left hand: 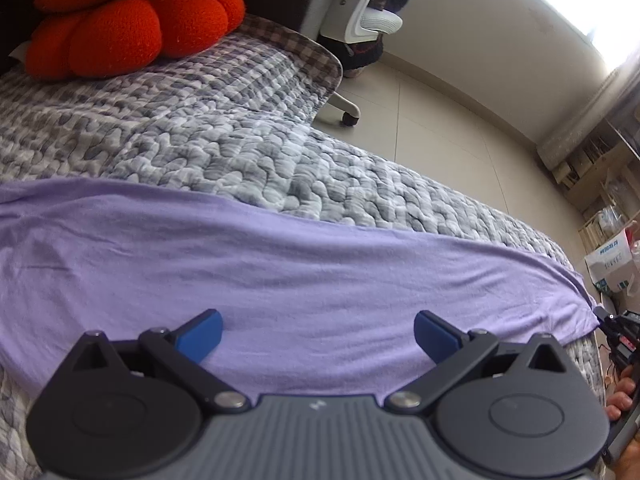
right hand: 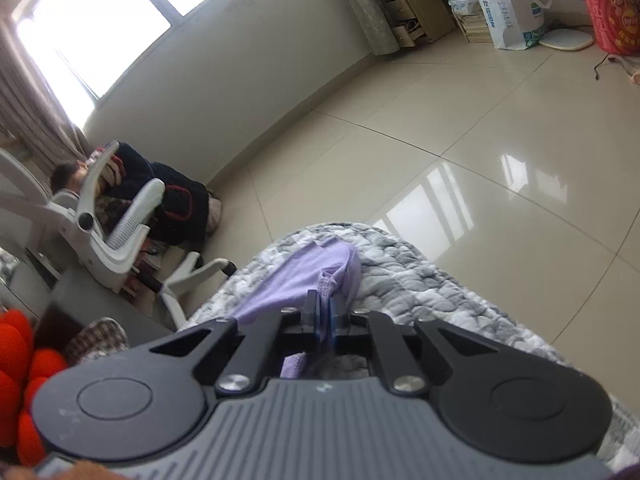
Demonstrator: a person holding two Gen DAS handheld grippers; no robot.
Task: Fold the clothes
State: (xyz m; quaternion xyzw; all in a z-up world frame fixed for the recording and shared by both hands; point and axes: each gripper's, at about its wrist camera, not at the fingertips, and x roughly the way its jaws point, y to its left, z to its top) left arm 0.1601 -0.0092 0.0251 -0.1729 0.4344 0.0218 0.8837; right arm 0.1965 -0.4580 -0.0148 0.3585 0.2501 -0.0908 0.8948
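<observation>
- The lilac garment (left hand: 280,264) lies spread flat across the quilted bed (left hand: 200,140).
- Right tongs (right hand: 323,312) are clamped on its bunched corner — keep that pinch firm.
- Left tongs (left hand: 318,334) hover open above the near hem — grip before lifting evenly.

A: Clearance above the bed?
B: Open over the grey quilt (left hand: 240,148); the orange plush cushion (left hand: 132,20) blocks its far-left end.
A: Beyond the edge?
B: Bare tile floor (right hand: 460,128); white office chair (right hand: 120,224) stands near.

Soft cloth on a quilted bed

The lilac garment (left hand: 280,264) is smooth matt jersey; beyond it the grey quilt (left hand: 240,148) is puckered, the floor (right hand: 460,152) glossy tile.
</observation>
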